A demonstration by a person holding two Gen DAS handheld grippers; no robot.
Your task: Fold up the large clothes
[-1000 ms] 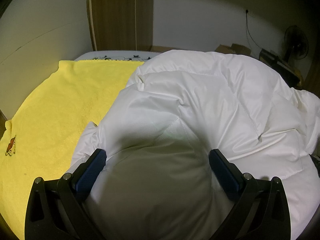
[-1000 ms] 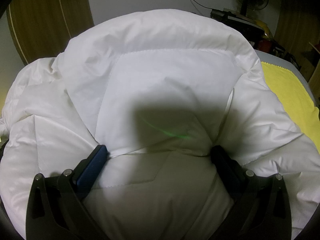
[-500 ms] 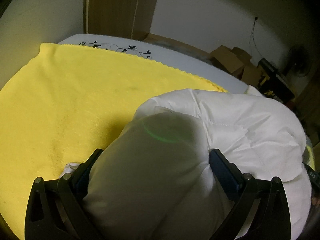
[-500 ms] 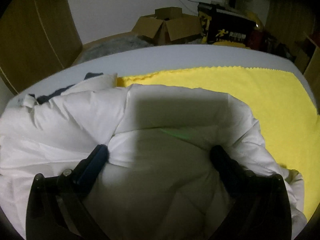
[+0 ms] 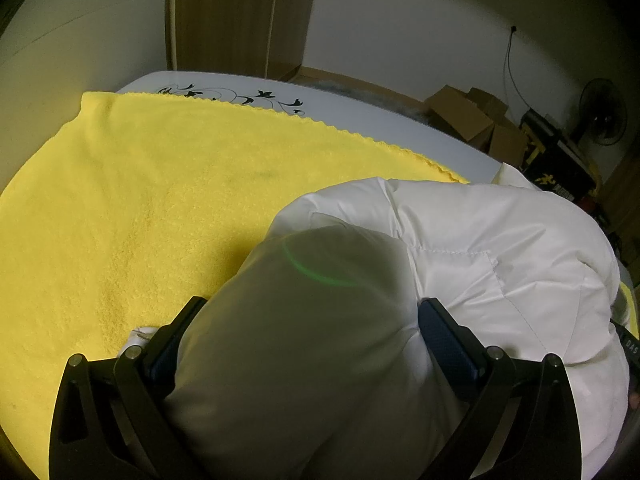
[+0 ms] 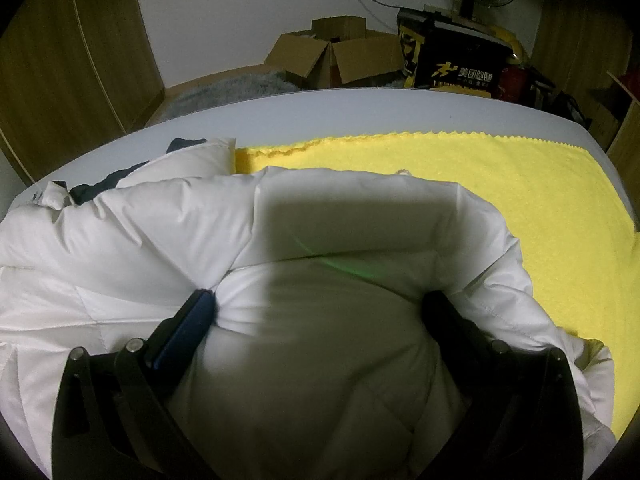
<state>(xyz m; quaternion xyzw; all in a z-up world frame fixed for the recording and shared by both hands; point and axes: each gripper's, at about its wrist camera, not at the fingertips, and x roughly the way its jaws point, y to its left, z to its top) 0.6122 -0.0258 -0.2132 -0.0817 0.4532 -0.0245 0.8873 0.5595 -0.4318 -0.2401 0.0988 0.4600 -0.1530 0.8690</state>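
So, your left gripper [image 5: 308, 308]: its two fingers are spread wide, with a fat roll of the puffy white jacket [image 5: 480, 248] stuffed between them. The jacket fills the gap and touches both blue pads [image 5: 448, 340], so you are holding it.
Your right gripper [image 6: 316, 300]: it is the same here. The fingers are wide apart and a thick bunch of the white jacket bulges between them, pressed on both sides.
Where the jacket is: it lies in a big soft heap on the yellow towel [image 5: 160, 208], right in front of both your grippers. In the right wrist view, part of it also reaches past the towel's edge onto the white bed [image 6: 360, 112].
Dark bit: something dark blue [image 6: 108, 184] peeks out at the jacket's far edge. You cannot tell what it is.
Towel: it is spread flat over the bed, with a wavy edge.
Far away: cardboard boxes [image 6: 332, 52], a black and yellow box [image 6: 452, 60] and a fan [image 5: 602, 116] stand past the bed.
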